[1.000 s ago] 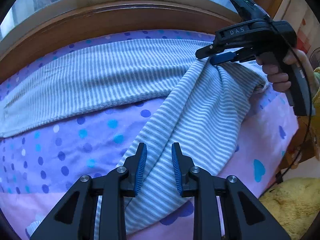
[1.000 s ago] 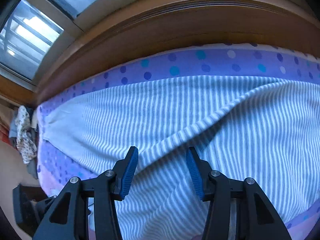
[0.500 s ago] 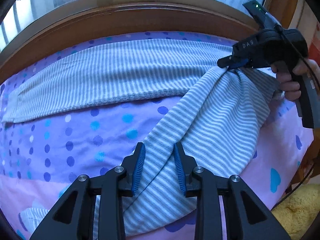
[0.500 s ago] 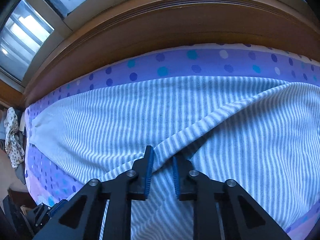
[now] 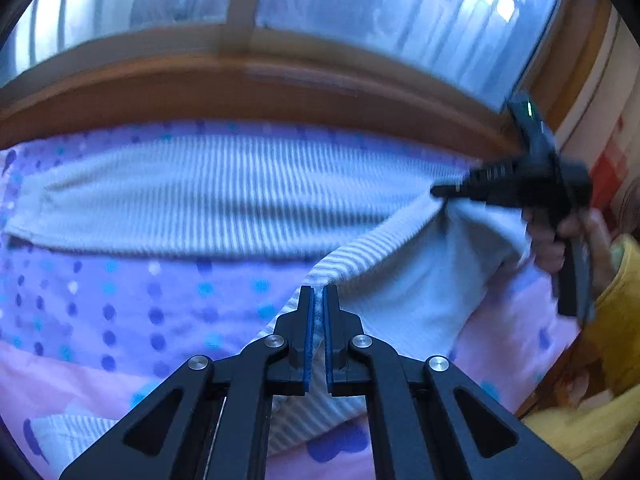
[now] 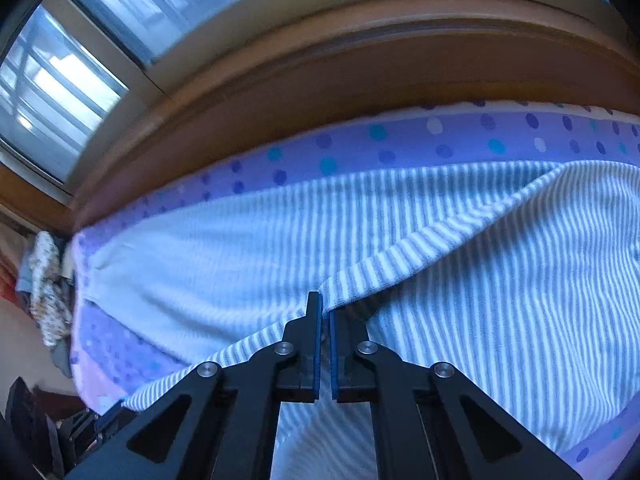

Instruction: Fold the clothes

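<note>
Newly pinched ribbed striped garment [image 5: 224,196]

Left gripper [image 5: 316,298]: matte black linkage arms, 4 silver pivot screws, blue pads lining its 2 fingers. Right gripper [image 6: 325,304]: same build, same 4 screws. Seen from the left wrist, the right unit has a black pistol handle with a green LED on top (lettering blurred). Yellow sleeve [image 5: 618,312].

Left wrist view: motion blur softens the striped garment [image 5: 224,196] and the right gripper [image 5: 436,191]. Garment's lower end hidden behind gripper frame. Hand [image 5: 560,240] and yellow sleeve [image 5: 616,320] cut off at right edge.
</note>
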Tool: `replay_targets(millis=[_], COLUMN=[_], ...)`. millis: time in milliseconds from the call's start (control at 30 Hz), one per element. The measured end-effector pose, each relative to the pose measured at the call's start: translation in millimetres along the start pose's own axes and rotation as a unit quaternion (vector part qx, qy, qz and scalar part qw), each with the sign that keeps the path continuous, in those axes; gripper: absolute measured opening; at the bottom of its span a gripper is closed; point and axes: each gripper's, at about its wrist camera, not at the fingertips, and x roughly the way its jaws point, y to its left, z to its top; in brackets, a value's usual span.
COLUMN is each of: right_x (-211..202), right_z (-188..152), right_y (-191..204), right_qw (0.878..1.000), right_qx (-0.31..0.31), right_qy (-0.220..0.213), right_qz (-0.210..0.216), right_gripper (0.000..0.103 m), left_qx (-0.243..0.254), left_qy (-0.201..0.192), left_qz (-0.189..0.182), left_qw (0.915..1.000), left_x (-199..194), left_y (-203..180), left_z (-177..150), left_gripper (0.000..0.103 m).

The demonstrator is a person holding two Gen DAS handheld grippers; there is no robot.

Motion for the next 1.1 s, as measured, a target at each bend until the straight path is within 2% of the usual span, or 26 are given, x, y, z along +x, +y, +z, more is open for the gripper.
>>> replay_targets(millis=[100, 200, 267, 333, 433, 600, 767, 933, 1000, 1067, 1100], right_x=[-20.6, -20.5, -11.4, 3.4, 30.1, 71.0, 73.0, 76.3, 67.5, 58.3, 51.9], right_z=[11.6, 26.6, 36.8, 46.2, 54.2, 56.5, 52.4, 48.8, 42.1, 35.2, 30.9], right_y=[5.5, 21.7, 25.9, 29.4, 30.3, 23.8, 23.7, 32.6, 40.1, 47.7, 52.4], right_qw=[1.000, 0.999, 0.999, 0.999, 0.999, 0.999, 0.998, 0.998, 0.996, 0.993, 0.992], right_qx=[-0.004, -0.018, -0.021, -0.023, -0.030, -0.035, -0.052, -0.058, -0.077, -0.095, -0.102], right_qy=[-0.018, -0.037, -0.034, -0.029, -0.024, -0.008, -0.023, -0.028, -0.042, -0.056, -0.066], right_qz=[0.025, 0.026, 0.022, 0.016, -0.003, -0.028, -0.016, -0.009, -0.021, -0.032, -0.037], right_gripper=[0.004, 0.004, 0.004, 0.004, 0.004, 0.005, 0.010, 0.018, 0.024, 0.037, 0.039], left_qx=[0.009, 0.033, 0.045, 0.037, 0.016, -0.017, -0.038, -0.071, -0.079, -0.068, -0.062], left_qy=[-0.023, -0.032, -0.031, -0.017, 0.017, 0.039, 0.053, 0.049, 0.046, 0.038, 0.035], left_qz=[0.018, 0.045, 0.063, 0.070, 0.060, 0.057, 0.050, 0.027, 0.034, 0.044, 0.053], left_qw=[0.9995, 0.9979, 0.9965, 0.9967, 0.9979, 0.9975, 0.9966, 0.9959, 0.9952, 0.9960, 0.9961], left_x=[-13.8, -6.3, 5.0, 25.3, 63.1, 105.3, 129.0, 122.0, 108.9, 90.7, 82.4], left_y=[1.0, 4.6, 10.4, 24.5, 44.7, 68.4, 86.1, 94.1, 89.6, 82.1, 79.4], left_z=[29.5, 58.8, 77.2, 93.4, 108.7, 113.3, 104.1, 102.1, 103.4, 101.2, 99.8], left_gripper=[0.004, 0.004, 0.004, 0.004, 0.004, 0.005, 0.014, 0.018, 0.025, 0.027, 0.028])
